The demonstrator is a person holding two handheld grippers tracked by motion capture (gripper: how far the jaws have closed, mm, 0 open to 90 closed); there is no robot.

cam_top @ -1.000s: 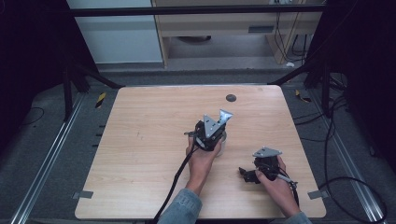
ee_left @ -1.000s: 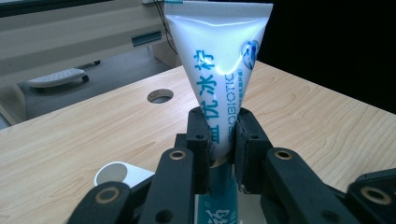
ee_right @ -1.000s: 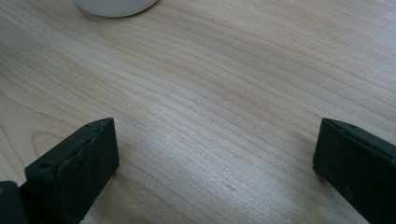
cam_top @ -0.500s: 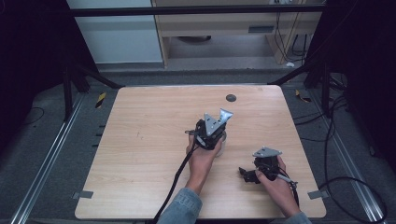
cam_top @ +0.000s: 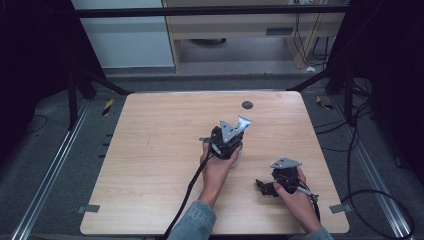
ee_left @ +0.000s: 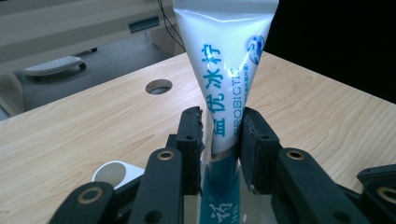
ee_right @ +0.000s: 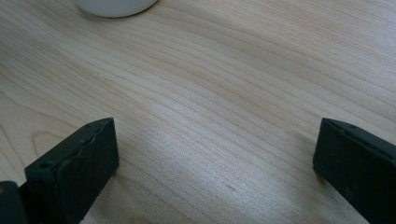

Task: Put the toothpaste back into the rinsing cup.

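The left hand-held gripper (ee_left: 219,128) stands near the middle of the bench (cam_top: 150,150), and a white tube (ee_left: 226,56) with blue lettering rises between its two black jaws. In the left gripper view the tube stands upright, its flat crimped end at the top and its narrower teal part going down between the jaws toward the bottom edge. The jaws have just been opening a little; they now stand narrow, with the left pad at the tube's side and a thin gap showing on the right, so the pads do not clearly press on it. Below and to the left of those jaws a white cup (ee_left: 114,173) shows its round rim, close against the gripper's body. Beyond the tube, farther along the bench, lies a round hole (ee_left: 159,86) in the wood. The right hand-held gripper (ee_right: 215,154) rests low over bare bench, nearer the person and well apart from the left one; its jaws stand wide with nothing but wood grain between them. At the top edge of the right gripper view the curved white base (ee_right: 116,7) of a vessel stands on the bench.
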